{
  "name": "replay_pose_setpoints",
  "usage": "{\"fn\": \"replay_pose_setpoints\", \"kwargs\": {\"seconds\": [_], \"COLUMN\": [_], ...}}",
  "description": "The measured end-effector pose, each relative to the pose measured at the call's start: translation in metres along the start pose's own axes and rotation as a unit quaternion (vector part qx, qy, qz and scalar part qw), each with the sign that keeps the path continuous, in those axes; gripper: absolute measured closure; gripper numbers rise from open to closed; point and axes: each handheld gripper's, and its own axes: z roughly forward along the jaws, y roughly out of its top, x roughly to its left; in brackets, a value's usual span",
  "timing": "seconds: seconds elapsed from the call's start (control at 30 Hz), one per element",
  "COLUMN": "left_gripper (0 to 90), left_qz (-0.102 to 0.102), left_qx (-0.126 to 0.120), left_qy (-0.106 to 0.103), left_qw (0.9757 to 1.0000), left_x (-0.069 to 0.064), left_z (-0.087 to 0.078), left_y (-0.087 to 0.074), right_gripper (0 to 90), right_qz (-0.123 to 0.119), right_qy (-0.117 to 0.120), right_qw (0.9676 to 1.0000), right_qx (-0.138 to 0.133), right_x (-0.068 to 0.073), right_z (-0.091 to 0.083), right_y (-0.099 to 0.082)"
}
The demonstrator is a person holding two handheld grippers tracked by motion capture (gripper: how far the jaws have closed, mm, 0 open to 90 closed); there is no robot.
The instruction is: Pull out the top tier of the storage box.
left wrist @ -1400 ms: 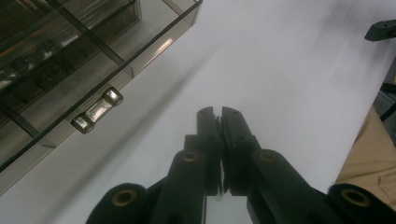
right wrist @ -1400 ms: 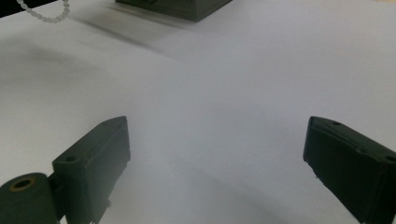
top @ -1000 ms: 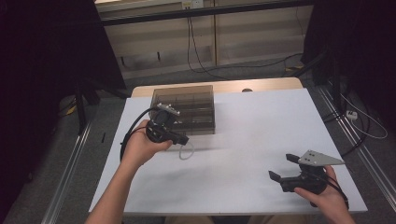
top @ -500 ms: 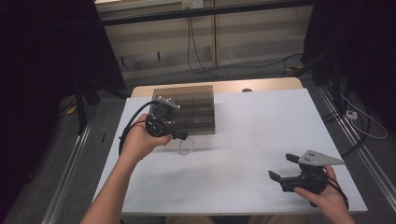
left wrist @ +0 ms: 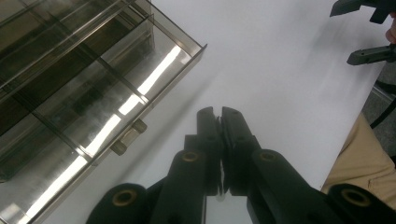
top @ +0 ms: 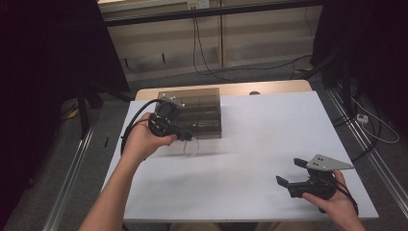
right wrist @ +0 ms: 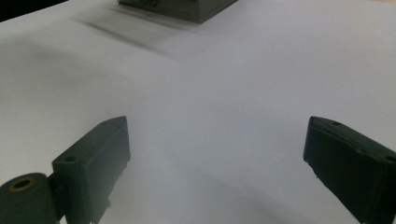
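A smoky see-through compartment box (top: 202, 110) stands at the back left of the white table (top: 269, 130). Its front edge and small latch (left wrist: 128, 137) show in the left gripper view. My left gripper (top: 190, 138) hangs just in front of the box with its jaws pressed together (left wrist: 217, 112). A faint clear loop-shaped thing (top: 189, 148) shows right under its tips; I cannot tell whether it is held. My right gripper (top: 288, 171) rests near the front right corner, jaws wide open (right wrist: 217, 130) over bare table.
The table's near edge runs just below both hands. Cables (top: 207, 53) lie on the floor behind the table, and metal rails (top: 72, 178) run along its left side. The person's trouser leg (left wrist: 364, 163) shows past the table edge.
The left hand has shifted slightly along the front of the box, its jaws still together. The right hand has stayed where it was.
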Motion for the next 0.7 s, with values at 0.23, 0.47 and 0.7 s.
{"fn": "replay_pose_setpoints", "kwargs": {"seconds": [0.23,0.47,0.7], "left_gripper": [87.5,87.5,87.5], "left_qz": [0.001,0.000,0.001], "left_qx": [0.000,-0.001,-0.004], "left_qy": [-0.002,-0.001,0.005], "left_qw": [1.0000,1.0000,1.0000], "left_x": [0.000,0.003,0.005], "left_z": [-0.001,-0.004,-0.007], "left_y": [0.004,0.007,0.013], "right_gripper": [6.7,6.8,6.7], "right_qz": [0.001,0.000,0.002], "right_qy": [0.000,-0.001,-0.003], "right_qw": [1.0000,1.0000,1.0000], "right_qx": [0.001,0.002,0.001], "right_x": [0.000,-0.002,-0.001], "right_z": [0.000,0.000,-0.001], "right_y": [0.000,-0.001,-0.001]}}
